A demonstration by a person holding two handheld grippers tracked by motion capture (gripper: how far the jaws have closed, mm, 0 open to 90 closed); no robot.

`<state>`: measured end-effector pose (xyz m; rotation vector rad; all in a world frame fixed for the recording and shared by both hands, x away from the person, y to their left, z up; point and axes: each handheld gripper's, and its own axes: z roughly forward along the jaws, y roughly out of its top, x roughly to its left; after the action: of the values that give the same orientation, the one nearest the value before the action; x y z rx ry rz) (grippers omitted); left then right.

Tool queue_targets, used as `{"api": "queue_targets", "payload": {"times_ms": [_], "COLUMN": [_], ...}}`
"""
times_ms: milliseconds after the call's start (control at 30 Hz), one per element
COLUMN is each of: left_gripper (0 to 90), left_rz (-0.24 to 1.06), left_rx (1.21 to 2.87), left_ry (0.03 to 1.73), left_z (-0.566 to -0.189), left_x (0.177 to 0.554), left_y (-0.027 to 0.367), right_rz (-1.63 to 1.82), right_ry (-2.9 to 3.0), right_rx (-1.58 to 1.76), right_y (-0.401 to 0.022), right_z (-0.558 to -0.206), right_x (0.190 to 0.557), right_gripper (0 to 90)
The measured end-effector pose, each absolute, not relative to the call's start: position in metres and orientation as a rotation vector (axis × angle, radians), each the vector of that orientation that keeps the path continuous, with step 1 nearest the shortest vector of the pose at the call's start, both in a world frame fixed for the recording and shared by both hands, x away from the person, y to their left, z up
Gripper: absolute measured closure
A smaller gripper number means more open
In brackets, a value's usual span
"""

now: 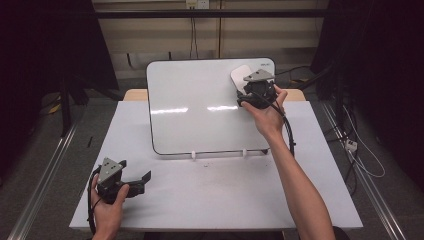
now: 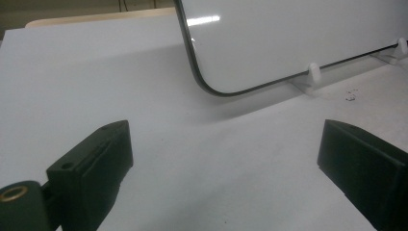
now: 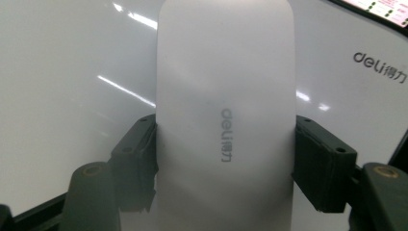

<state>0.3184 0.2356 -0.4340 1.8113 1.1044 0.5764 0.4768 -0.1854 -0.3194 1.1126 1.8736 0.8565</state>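
Observation:
A white whiteboard (image 1: 200,107) leans on small white stands in the middle of the table; its lower corner (image 2: 288,43) shows in the left gripper view. My right gripper (image 1: 246,86) is shut on a white oblong eraser (image 1: 240,76), pressed flat against the board's upper right area. In the right gripper view the eraser (image 3: 226,120) stands between both black jaws, which press its sides, with the board (image 3: 72,86) behind it. My left gripper (image 1: 145,179) rests near the table's front left corner, jaws wide apart with nothing between them, as the left gripper (image 2: 226,159) view shows.
The white table (image 1: 215,190) has bare room in front of the board. Two small white clips (image 1: 194,155) hold the board's lower edge. Faint dark specks (image 2: 350,95) lie on the table near a clip. Cables and dark stands surround the table.

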Motion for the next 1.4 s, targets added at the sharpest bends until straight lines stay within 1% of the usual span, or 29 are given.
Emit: {"api": "queue_targets", "payload": {"times_ms": [333,467,533,800,1400], "left_gripper": [5.1,5.1,5.1,5.1,5.1], "left_rz": [0.578,0.582,0.584,0.584,0.580], "left_rx": [1.811,1.815,1.813,1.817,1.814], "left_ry": [1.101,1.099,1.096,1.102,1.108], "left_z": [-0.433,-0.433,-0.433,-0.433,-0.434], "left_x": [0.318,0.318,0.317,0.318,0.317], "left_y": [0.235,0.235,0.235,0.235,0.236], "right_rz": [0.928,0.964,0.948,0.945,0.934], "right_ry": [1.883,1.848,1.845,1.835,1.837], "right_rx": [1.095,1.053,1.056,1.060,1.028], "right_y": [-0.188,-0.188,-0.193,-0.207,-0.223], "right_z": [-0.329,-0.317,-0.317,-0.331,-0.343], "right_x": [0.461,0.448,0.446,0.432,0.408], "right_gripper": [32.2,32.2,32.2,32.1,32.1]}}
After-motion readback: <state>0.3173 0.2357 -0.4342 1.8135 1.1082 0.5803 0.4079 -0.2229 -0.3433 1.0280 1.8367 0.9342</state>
